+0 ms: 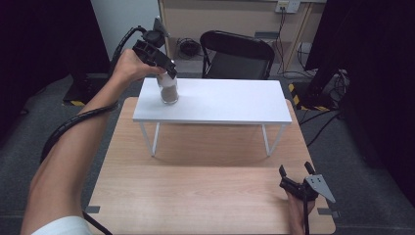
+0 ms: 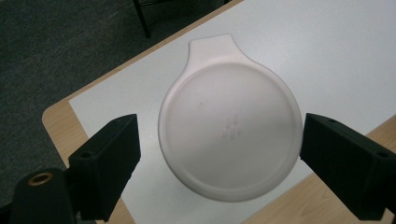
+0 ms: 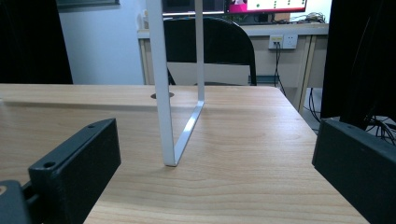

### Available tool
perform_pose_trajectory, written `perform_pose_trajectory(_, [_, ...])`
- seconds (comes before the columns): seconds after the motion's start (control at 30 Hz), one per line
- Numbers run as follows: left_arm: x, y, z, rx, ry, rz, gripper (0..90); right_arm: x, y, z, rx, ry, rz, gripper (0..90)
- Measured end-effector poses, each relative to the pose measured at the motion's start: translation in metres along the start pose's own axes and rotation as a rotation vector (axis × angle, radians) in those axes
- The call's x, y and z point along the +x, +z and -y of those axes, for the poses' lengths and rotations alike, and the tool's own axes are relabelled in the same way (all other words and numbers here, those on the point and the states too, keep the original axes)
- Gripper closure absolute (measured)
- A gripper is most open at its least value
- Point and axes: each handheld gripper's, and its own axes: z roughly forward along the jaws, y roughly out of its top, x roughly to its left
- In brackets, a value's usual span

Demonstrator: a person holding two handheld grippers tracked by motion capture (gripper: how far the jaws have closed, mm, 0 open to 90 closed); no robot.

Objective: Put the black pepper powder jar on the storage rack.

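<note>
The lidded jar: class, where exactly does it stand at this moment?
In the high view the jar stands at the left end of the white shelf, directly under the left claw, whose open jaws flank its lid.

Left tongs [image 2: 219,154] spread wide above round white lid [image 2: 229,133] on white shelf [image 2: 336,51].

Bare wooden table [image 1: 205,196] ahead of right gripper [image 1: 296,172], white shelf leg [image 3: 161,93] mid-path.

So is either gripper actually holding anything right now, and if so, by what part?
Nothing is held. The left gripper is open over the jar's white lid, a jaw on each side, not touching. The right gripper is open by the wooden table.
</note>
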Motion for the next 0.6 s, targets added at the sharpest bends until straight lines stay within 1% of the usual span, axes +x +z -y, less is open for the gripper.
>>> perform_pose_trajectory(0.07, [-0.001,-0.005,0.003,-0.011,-0.004,-0.005,11.9,0.000,0.000,0.000,0.000,0.000,-0.001,1.1])
perform_pose_trajectory(0.1, [-0.001,-0.005,0.003,-0.011,-0.004,-0.005,11.6,0.000,0.000,0.000,-0.001,0.002,0.000,1.2])
perform_pose_trajectory(0.13, [-0.001,-0.011,0.005,-0.021,-0.004,0.001,11.6,0.000,0.000,0.000,-0.001,0.002,-0.001,1.2])
perform_pose_trajectory(0.17, [-0.002,-0.014,0.006,-0.027,-0.003,0.002,11.6,0.000,0.000,0.000,0.000,0.001,-0.001,1.2])
perform_pose_trajectory(0.23, [-0.006,-0.023,0.008,-0.037,0.014,-0.001,11.5,0.000,0.000,0.000,0.001,0.002,-0.002,1.2])
perform_pose_trajectory(0.27, [-0.006,-0.023,0.008,-0.037,0.014,-0.001,11.5,0.000,0.000,0.000,0.001,0.002,-0.002,1.2])
perform_pose_trajectory(0.33, [-0.010,-0.031,0.010,-0.045,0.020,0.000,11.5,0.000,0.000,0.000,0.001,0.003,-0.002,1.2])
perform_pose_trajectory(0.37, [-0.010,-0.031,0.010,-0.045,0.020,0.000,11.6,0.000,0.000,0.000,0.001,0.003,-0.002,1.2])
perform_pose_trajectory(0.4, [-0.013,-0.040,0.013,-0.056,0.028,0.001,11.5,0.000,0.000,0.000,0.001,0.001,-0.002,1.2])
perform_pose_trajectory(0.47, [-0.015,-0.042,0.013,-0.058,0.031,0.000,11.5,0.000,0.000,0.000,0.001,0.001,-0.001,1.2])
perform_pose_trajectory(0.6, [-0.024,-0.057,0.019,-0.068,0.059,-0.005,11.6,0.000,0.000,0.000,0.002,0.000,-0.002,1.2])
